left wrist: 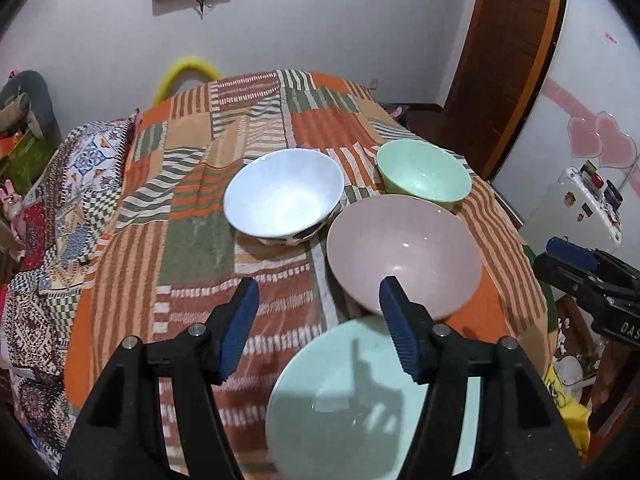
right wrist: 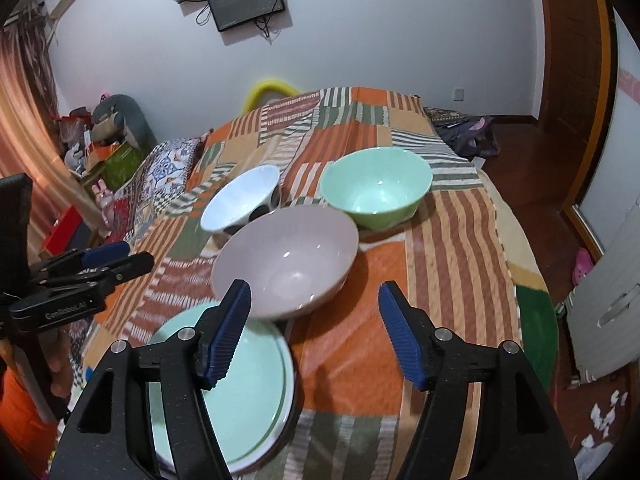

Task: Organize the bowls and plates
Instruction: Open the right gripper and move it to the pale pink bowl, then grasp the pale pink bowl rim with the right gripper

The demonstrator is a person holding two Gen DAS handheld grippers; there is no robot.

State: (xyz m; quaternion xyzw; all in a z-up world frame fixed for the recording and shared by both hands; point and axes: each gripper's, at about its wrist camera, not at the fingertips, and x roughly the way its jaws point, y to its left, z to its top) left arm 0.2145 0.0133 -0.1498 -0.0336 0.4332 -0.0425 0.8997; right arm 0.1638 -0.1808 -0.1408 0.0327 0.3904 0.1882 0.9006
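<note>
The pink bowl (left wrist: 404, 254) stands upright on the patchwork cloth (left wrist: 192, 236), directly ahead of both sets of jaws. In the left wrist view its near rim lies behind the right-hand finger pad; in the right wrist view it sits ahead of the left-hand pad.

The pale green plate (right wrist: 240, 392) lies flat just below and nearer than the pink bowl, with its far rim tucked under that bowl's near edge. The left finger of the right gripper (right wrist: 314, 330) overlaps this plate in the picture; whether it touches cannot be determined.

The white bowl (left wrist: 282, 194) stands beyond the pink bowl and to its left, upright, with dark patches on its outer wall. The green bowl (left wrist: 424, 174) stands beyond the pink bowl and to its right, upright. The two far bowls are apart from each other; each appears close to the pink bowl's rim.

The left gripper (left wrist: 320, 326) hovers above the cloth with its jaws spread wide and nothing between them. The right gripper likewise has its jaws spread wide, with nothing clamped.

A wall-mounted screen (right wrist: 246, 0) hangs beyond the far edge of the cloth.
</note>
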